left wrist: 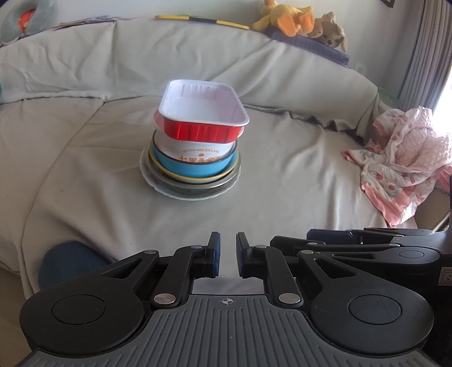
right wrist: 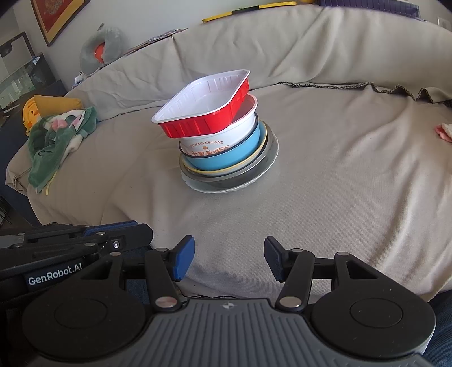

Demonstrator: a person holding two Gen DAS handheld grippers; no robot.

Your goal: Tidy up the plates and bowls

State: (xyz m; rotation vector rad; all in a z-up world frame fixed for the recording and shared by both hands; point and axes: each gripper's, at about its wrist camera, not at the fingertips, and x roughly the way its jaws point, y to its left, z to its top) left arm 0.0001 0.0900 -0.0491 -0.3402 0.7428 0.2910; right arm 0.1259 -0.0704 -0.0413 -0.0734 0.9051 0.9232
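A stack of dishes stands in the middle of the beige-covered sofa seat [left wrist: 282,175]. On top lies a red rectangular tray [left wrist: 202,131] with a white inside, sitting askew. Under it are a white printed bowl [left wrist: 197,149], a blue bowl [left wrist: 192,169] and a clear glass plate [left wrist: 158,183] at the bottom. My left gripper [left wrist: 228,251] is shut and empty, well short of the stack. From the right wrist view the red tray [right wrist: 197,124], white bowl [right wrist: 214,141], blue bowl [right wrist: 234,158] and plate [right wrist: 226,187] show again. My right gripper [right wrist: 229,254] is open and empty, also short of the stack.
A pink patterned cloth [left wrist: 401,158] lies at the seat's right end, and a green cloth [right wrist: 56,135] with a yellow toy [right wrist: 34,110] lies at its left. Plush toys [left wrist: 288,19] and a grey neck pillow [right wrist: 99,48] rest on the backrest.
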